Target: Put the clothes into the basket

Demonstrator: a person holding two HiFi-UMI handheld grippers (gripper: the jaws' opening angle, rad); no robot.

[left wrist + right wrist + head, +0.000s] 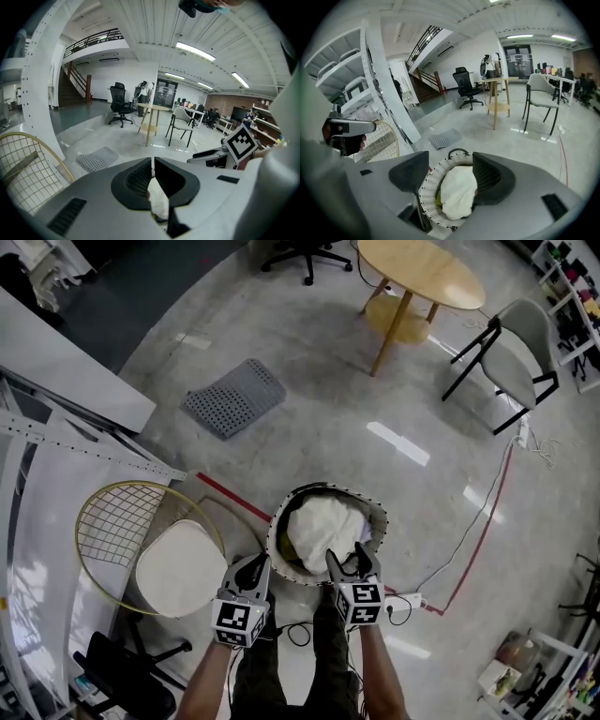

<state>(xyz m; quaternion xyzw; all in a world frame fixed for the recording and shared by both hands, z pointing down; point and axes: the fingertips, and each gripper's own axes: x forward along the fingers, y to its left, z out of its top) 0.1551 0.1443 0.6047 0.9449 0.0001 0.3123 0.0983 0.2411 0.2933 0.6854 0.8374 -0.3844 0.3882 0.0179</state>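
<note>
1. Jaws of the left gripper (pixel 153 161) are together, their tips meeting.
2. Right behind those tips, a strip of white cloth shows in the slit between the two jaw bodies. I cannot tell whether it is nipped there or only seen through the gap.
3. Jaws of the right gripper (pixel 450 159) stand wide apart, and neither side presses on anything.
4. Seen along the right jaws, the crumpled white cloth (pixel 457 192) fills the space between them. It lies lower down, inside the round white woven basket (pixel 427 187). Its right edge is covered by the right-hand jaw.
5. A little yellow-green shows under the cloth at the left inside the basket.
6. From the head view, both grippers point at the near side of the basket. The left one is over its left rim and the right one over the near edge of the cloth heap.
7. The basket stands on the glossy grey floor. It is just beside a gold wire chair with a white cushion (pixel 178 568).
8. A grey perforated mat (pixel 234 397) lies well apart, farther out on the floor.
</note>
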